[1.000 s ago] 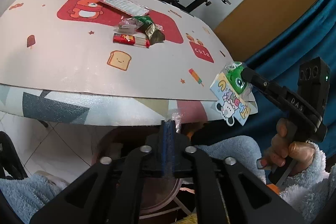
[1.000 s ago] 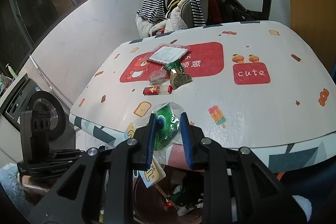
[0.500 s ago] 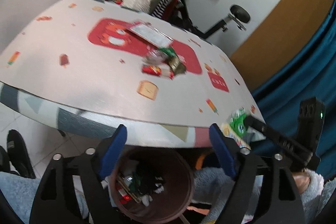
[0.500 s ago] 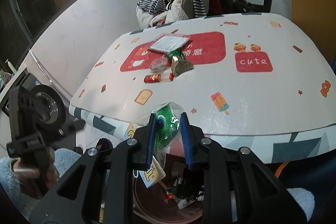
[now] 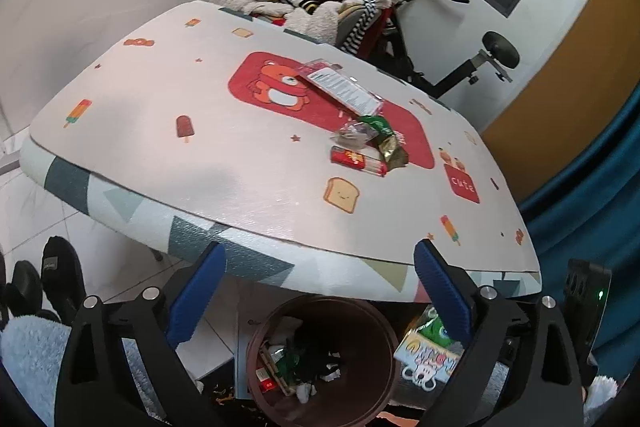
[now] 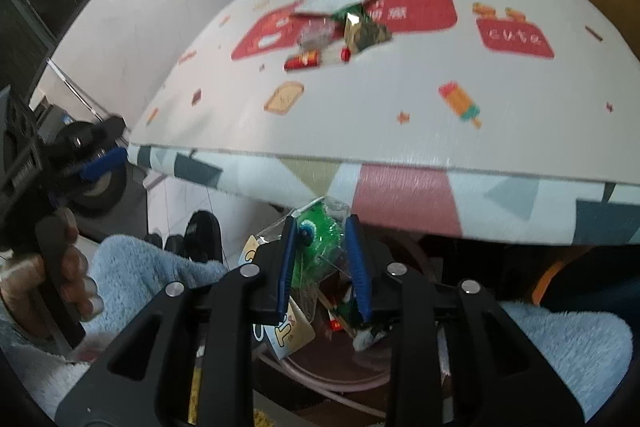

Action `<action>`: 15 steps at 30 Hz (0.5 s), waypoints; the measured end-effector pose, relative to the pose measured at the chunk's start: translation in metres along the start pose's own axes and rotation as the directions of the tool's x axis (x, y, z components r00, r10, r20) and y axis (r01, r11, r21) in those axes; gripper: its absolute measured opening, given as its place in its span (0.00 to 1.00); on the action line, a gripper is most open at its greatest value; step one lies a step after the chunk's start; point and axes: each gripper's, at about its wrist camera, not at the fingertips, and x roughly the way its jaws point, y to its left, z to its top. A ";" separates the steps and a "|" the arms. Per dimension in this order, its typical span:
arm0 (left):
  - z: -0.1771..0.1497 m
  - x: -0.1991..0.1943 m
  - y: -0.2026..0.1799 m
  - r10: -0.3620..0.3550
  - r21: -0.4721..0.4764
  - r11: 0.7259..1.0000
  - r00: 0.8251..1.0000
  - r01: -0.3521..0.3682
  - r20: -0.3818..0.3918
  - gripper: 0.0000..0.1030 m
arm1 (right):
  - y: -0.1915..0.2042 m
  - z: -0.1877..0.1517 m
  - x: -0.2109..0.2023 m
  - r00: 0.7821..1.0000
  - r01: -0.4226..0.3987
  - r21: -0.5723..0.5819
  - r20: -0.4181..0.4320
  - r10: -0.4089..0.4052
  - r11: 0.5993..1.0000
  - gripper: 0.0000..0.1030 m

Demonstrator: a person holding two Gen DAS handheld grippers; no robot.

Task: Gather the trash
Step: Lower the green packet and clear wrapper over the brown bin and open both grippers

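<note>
On the tablecloth [image 5: 160,147] the one legible word is "cute", white on a red patch [image 5: 461,183]; Chinese characters on the larger red panel are too blurred to read; beside them lie a flat label-covered packet [image 5: 343,90], a gold-and-green wrapper [image 5: 390,143], a crumpled clear wrapper [image 5: 354,134] and a red stick packet [image 5: 356,161]. Below the table edge, the right gripper [image 6: 322,259] pinches a clear toy packet [image 6: 318,241] with a green toy inside and a cartoon backing card [image 5: 428,361] whose lettering is unreadable; its long axis hangs downward over the brown trash bin [image 5: 360,311]; the jaws are easing apart, pads against the plastic. The left gripper [image 5: 316,291] spreads wide, nothing between its blue pads [image 5: 198,293], above the bin's litter.
</note>
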 end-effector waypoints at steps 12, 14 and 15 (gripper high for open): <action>-0.002 0.008 0.008 0.013 -0.034 0.999 0.999 -0.014 -0.033 0.94 | 0.010 -0.007 0.012 0.998 0.050 -0.038 -0.033 -0.052 0.998 0.94; -0.003 0.009 0.008 0.025 -0.024 0.999 0.999 -0.026 -0.030 0.94 | 0.011 -0.006 0.013 0.997 0.071 -0.044 -0.036 -0.073 0.996 0.94; -0.003 0.009 0.007 0.030 -0.016 0.999 0.999 -0.031 -0.025 0.94 | 0.011 -0.005 0.014 0.996 0.082 -0.045 -0.040 -0.084 0.996 0.94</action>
